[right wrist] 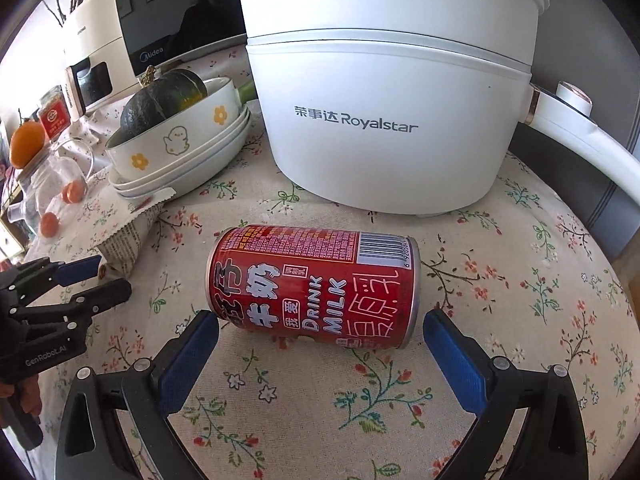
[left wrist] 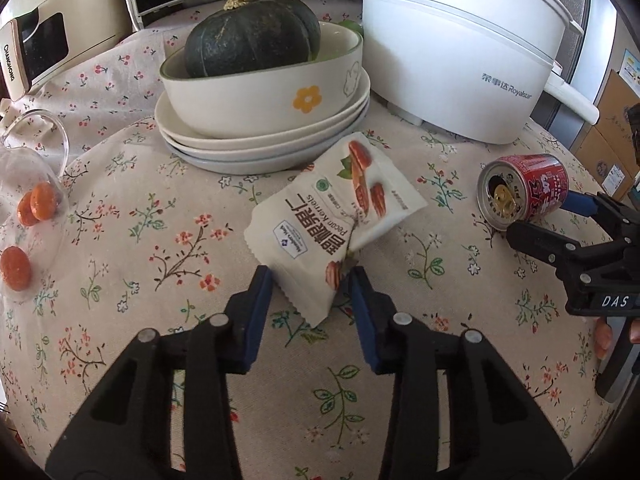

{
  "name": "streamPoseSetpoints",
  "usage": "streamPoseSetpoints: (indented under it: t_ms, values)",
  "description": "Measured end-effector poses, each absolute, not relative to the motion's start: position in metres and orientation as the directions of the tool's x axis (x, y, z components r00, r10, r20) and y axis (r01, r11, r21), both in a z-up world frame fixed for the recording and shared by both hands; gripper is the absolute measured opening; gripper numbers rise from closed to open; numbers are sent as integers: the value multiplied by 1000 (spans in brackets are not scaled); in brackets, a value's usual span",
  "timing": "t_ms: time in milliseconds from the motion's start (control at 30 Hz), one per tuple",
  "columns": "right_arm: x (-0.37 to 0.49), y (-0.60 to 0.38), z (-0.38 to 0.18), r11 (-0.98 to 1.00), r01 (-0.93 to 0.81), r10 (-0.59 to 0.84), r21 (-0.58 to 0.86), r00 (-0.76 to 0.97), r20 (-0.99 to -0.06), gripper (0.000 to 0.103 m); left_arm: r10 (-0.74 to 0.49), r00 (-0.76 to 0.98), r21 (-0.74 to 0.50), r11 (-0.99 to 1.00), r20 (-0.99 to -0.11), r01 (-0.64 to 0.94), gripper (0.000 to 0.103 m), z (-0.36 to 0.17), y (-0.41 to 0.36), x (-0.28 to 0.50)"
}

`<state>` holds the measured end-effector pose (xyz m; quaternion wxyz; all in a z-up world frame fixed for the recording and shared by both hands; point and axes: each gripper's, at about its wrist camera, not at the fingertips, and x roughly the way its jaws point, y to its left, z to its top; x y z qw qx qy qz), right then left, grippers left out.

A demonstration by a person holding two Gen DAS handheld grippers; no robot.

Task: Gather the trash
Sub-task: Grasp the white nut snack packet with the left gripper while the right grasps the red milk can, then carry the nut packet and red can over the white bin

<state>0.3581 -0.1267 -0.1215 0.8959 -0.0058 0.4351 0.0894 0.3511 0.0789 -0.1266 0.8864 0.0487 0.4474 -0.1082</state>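
The left gripper (left wrist: 310,280) has its fingers pinched on the near corner of the snack packet (left wrist: 336,216), which lies mid-desk just in front of the stacked plates (left wrist: 256,148). The right gripper (right wrist: 320,326) stands open, a finger at each end of the red can (right wrist: 316,284) lying on its side before the white cooker (right wrist: 384,92). Best to close squarely on the can's ends so it cannot roll, then lift the packet gently, as thin film slips.
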Motion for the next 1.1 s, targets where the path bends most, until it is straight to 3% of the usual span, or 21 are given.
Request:
streamPoseSetpoints:
  t_ms: [133, 300, 367, 400, 1100]
  values:
    - [361, -119, -121, 984, -167, 155, 67, 602, -783, 103, -151, 574, -19, 973, -805, 229, 30, -126, 80, 352]
    - [365, -113, -127, 989, -131, 133, 68, 593, -795, 103, -164, 570, -50, 976, -805, 211, 14, -124, 85, 351]
    - [364, -115, -127, 990, -122, 131, 72, 594, -794, 97, -170, 572, -60, 977, -803, 206, 12, -122, 87, 349]
    - [364, -115, -126, 990, -126, 131, 69, 594, -794, 89, -168, 576, -60, 977, -800, 203, 12, -121, 87, 346]
    - [242, -147, -34, 981, -178, 171, 76, 614, -771, 89, -192, 613, -74, 974, -767, 213, 11, -33, 74, 238]
